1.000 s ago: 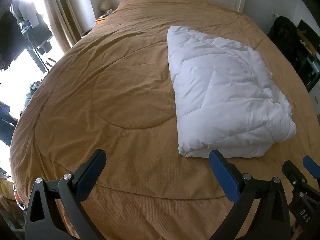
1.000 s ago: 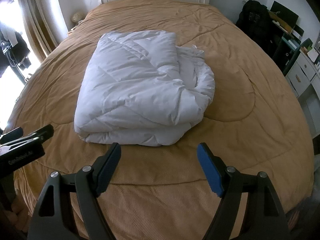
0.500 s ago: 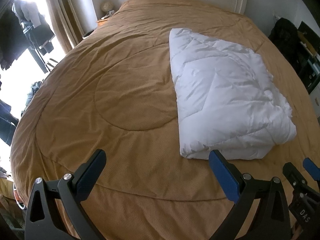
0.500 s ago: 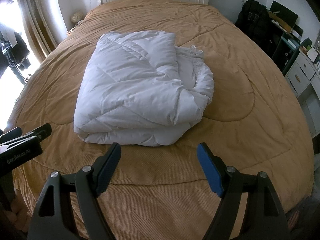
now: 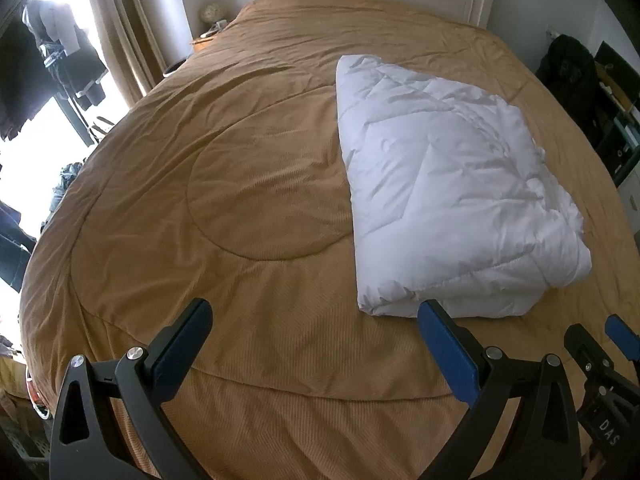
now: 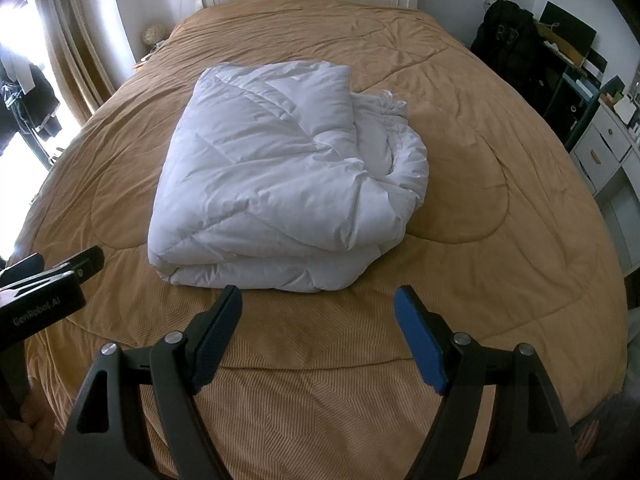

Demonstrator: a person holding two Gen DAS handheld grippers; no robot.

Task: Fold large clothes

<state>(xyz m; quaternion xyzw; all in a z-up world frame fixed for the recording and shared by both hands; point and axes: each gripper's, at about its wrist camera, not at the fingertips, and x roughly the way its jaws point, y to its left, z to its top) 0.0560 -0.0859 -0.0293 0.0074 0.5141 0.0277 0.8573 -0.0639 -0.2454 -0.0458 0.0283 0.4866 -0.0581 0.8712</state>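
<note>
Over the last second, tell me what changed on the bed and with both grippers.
Nothing visibly changed. The folded white duvet lies in the same spot on the tan bedspread, and the left gripper and right gripper hang open and empty over the bed's near edge, as before.

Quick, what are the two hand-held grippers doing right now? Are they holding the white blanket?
Left hand-held gripper: open, holding nothing, above the brown bedspread.
Right hand-held gripper: open, holding nothing, just short of the folded white blanket.
</note>
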